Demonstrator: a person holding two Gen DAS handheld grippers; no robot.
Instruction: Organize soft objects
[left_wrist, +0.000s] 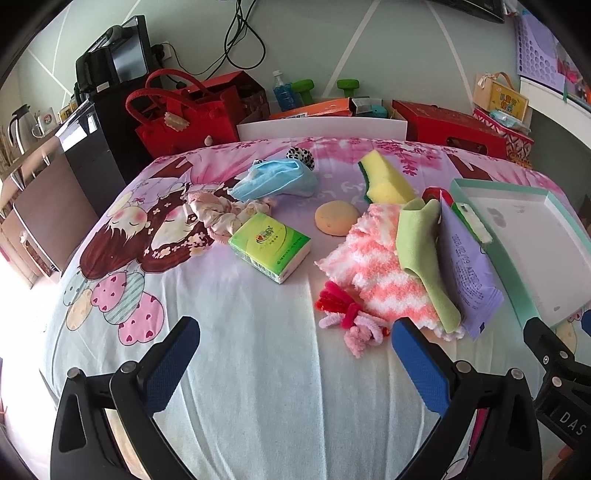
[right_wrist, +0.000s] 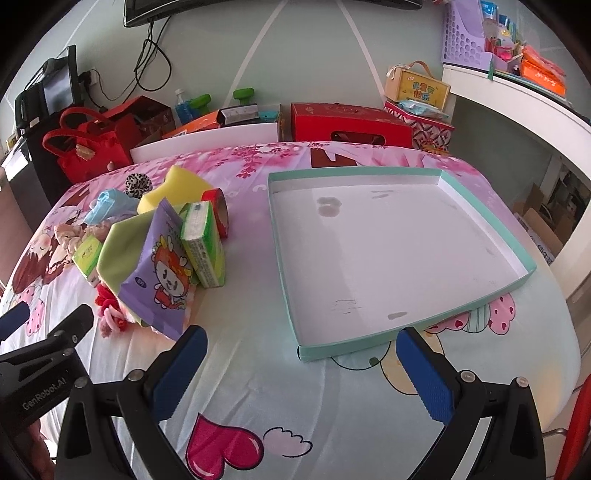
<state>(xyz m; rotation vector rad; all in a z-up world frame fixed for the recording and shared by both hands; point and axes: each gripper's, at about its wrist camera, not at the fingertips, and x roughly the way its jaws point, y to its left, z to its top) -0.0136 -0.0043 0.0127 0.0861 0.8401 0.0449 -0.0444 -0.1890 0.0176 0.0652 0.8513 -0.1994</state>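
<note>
Soft items lie on a cartoon bedsheet: a green tissue pack (left_wrist: 269, 247), blue face mask (left_wrist: 275, 179), yellow sponge (left_wrist: 384, 177), round tan sponge (left_wrist: 336, 216), pink-white fuzzy cloth (left_wrist: 376, 269), green cloth (left_wrist: 424, 251), purple wipes packet (left_wrist: 467, 273) and hair ties (left_wrist: 351, 317). An empty white tray with a teal rim (right_wrist: 513, 254) lies to their right. My left gripper (left_wrist: 295, 350) is open and empty, just short of the hair ties. My right gripper (right_wrist: 301, 358) is open and empty at the tray's near edge. The purple packet (right_wrist: 162, 273) and a second tissue pack (right_wrist: 203, 247) lean in the pile.
A red tape roll (right_wrist: 218, 206) and a leopard-print pom-pom (left_wrist: 301, 155) sit among the pile. Red bags (left_wrist: 184, 110), boxes (left_wrist: 447, 125), a bottle and green dumbbells crowd the far edge. A white shelf (right_wrist: 517, 96) stands at right.
</note>
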